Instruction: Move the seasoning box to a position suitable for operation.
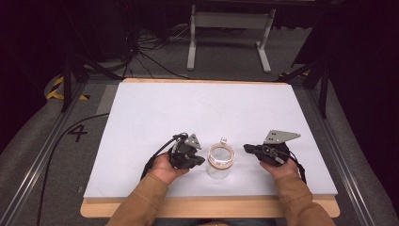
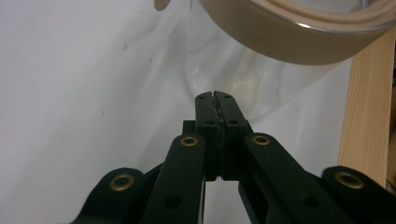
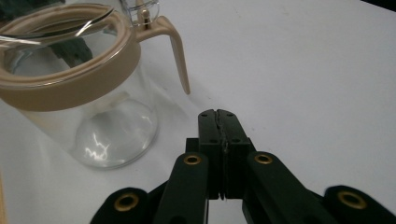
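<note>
**Two closed grippers flank a glass jar at the near edge of the table**

In the high view, a clear glass jar with a tan band around its rim [image 1: 220, 160] stands upright in the lower middle of the frame, on the white table top [image 1: 202, 108] and close to its near wooden edge. The left gripper [image 1: 201, 160] sits just left of the jar, held in the person's left hand [image 1: 165, 170], with its tip pointing toward the glass. The right gripper [image 1: 246, 148] lies just right of the jar, held in the right hand [image 1: 281, 168], its tip also turned toward the jar and a short gap away from it.

In the left gripper view, the two black jaws are pressed together with nothing between them, and the jar's clear wall [image 2: 243, 70] rises right beyond their tip in the upper right of the frame; whether tip and glass touch cannot be told.

In the right gripper view, the jaws are likewise closed on nothing. The jar [image 3: 79, 93] stands in the upper left of that frame, and a slim tan handle [image 3: 175, 46] curves down from its rim, apart from the jaw tips.
</note>
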`<act>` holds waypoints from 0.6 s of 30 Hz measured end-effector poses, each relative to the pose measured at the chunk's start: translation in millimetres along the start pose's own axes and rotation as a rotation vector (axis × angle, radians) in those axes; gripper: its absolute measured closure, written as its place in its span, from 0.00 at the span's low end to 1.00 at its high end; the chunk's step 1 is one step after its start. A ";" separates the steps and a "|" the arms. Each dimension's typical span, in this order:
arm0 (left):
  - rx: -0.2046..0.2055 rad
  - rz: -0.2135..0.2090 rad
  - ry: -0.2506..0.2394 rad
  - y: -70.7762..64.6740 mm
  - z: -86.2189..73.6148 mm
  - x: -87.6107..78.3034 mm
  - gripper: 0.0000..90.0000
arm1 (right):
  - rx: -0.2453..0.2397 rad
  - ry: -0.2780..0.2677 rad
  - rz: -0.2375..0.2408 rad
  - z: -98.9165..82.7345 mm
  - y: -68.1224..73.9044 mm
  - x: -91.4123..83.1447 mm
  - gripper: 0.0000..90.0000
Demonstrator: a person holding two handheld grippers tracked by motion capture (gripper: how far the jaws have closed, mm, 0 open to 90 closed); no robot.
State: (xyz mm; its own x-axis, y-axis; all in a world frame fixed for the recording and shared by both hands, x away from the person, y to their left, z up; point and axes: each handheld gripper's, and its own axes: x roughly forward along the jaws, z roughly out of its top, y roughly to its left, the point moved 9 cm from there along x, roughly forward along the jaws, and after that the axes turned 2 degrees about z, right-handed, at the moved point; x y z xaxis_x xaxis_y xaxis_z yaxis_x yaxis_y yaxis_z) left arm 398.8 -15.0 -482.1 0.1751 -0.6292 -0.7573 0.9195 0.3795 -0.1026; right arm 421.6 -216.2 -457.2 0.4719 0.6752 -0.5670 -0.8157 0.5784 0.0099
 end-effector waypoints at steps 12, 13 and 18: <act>0.004 -0.034 0.022 -3.2 2.9 4.3 0.99 | 0.002 -0.007 0.004 -3.3 5.5 -7.3 0.99; 0.010 -0.045 0.028 -6.6 4.2 5.8 0.99 | 0.001 -0.006 0.004 -3.5 5.5 -7.4 0.99; 0.020 -0.063 0.036 -12.1 6.0 7.8 0.99 | 0.001 -0.011 0.001 -3.8 5.2 -8.7 0.98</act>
State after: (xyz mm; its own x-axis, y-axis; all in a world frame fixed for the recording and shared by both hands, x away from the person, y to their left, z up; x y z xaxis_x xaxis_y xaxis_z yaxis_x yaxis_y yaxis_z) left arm 391.2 -28.6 -482.9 0.1044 -0.6267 -0.7722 0.9352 0.3261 -0.1382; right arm 412.0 -220.8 -455.3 0.4743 0.6807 -0.5583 -0.8160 0.5780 0.0115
